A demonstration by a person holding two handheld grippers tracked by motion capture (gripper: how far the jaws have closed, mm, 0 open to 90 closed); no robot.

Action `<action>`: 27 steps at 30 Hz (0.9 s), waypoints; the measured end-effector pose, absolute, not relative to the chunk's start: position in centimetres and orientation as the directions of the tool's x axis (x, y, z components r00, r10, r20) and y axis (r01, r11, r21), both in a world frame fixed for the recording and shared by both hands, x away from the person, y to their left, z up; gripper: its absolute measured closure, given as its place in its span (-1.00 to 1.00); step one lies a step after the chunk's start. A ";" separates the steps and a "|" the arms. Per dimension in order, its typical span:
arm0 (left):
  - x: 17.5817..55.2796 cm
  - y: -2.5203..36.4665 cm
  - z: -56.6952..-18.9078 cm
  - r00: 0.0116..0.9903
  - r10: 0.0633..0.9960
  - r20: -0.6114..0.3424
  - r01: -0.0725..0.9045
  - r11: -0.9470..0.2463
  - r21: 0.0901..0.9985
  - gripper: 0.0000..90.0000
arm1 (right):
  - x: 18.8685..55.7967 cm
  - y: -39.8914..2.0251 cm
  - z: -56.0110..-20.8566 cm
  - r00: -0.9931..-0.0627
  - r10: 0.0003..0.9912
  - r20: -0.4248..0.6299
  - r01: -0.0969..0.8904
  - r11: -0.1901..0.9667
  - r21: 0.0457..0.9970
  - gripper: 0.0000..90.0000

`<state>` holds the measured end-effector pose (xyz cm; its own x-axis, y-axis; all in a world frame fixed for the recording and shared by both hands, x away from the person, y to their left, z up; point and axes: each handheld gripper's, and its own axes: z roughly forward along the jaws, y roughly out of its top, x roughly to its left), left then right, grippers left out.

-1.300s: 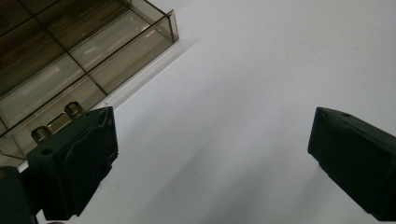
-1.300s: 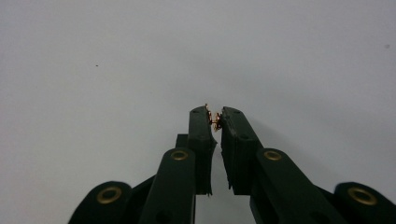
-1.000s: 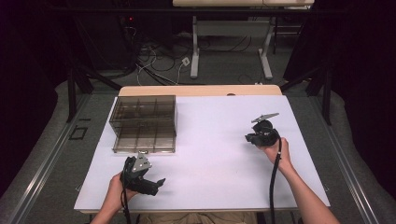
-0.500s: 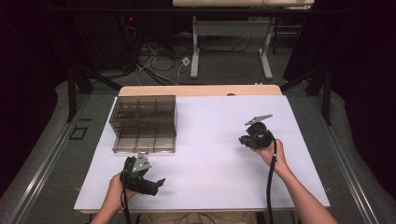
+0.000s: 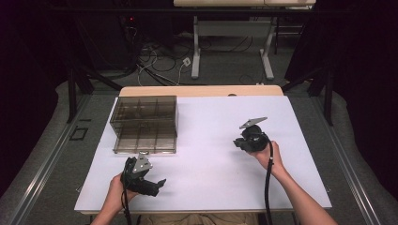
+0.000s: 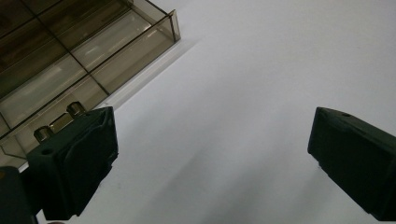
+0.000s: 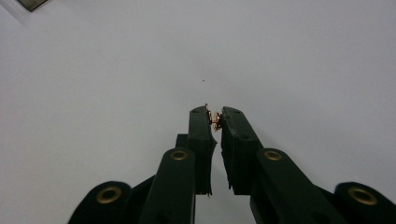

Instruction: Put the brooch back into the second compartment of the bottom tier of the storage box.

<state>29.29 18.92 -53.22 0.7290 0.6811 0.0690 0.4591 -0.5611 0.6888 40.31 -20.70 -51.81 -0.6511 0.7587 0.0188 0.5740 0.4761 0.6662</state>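
Observation:
My right gripper (image 5: 237, 142) hovers over the right half of the white table sheet (image 5: 206, 117), held in a hand and pointing left. In the right gripper view its jaws (image 7: 215, 116) are shut on a tiny gold-coloured metal piece (image 7: 216, 120) pinched at the very tips. My left gripper (image 5: 157, 186) rests near the front left edge, jaws wide open (image 6: 212, 135) with only bare sheet between them. A smoky transparent compartment box (image 5: 144, 124) lies open just beyond the left gripper; the left gripper view has the box (image 6: 70, 56) at its upper left.
The box's divided tray sits near the table's left side, its corner (image 7: 30, 3) just visible in the right gripper view. Beyond the table's far edge are desk legs and cables on the floor (image 5: 187, 61). Cables trail from both grippers toward the front edge.
The right hand has carried its shut gripper leftward, toward the middle of the table. The left gripper has stayed where it was.

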 end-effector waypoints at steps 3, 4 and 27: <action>29.3 18.9 -53.2 0.729 0.681 0.069 0.459 -0.561 0.689 -0.96 | 40.0 -20.2 -51.7 -0.656 0.755 0.017 0.568 0.478 0.670 0.83; 29.3 18.9 -53.2 0.729 0.681 0.069 0.459 -0.561 0.689 -0.96 | 40.0 -20.0 -51.7 -0.664 0.748 0.020 0.565 0.484 0.669 0.83; 29.4 18.8 -53.2 0.731 0.679 0.074 0.458 -0.567 0.684 -0.96 | 38.6 -16.7 -51.7 -0.735 0.678 0.014 0.520 0.551 0.653 0.83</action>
<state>29.37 18.84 -53.25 0.7306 0.6788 0.0739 0.4580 -0.5675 0.6843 38.62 -16.75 -51.70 -0.7352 0.6777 0.0143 0.5203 0.5507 0.6527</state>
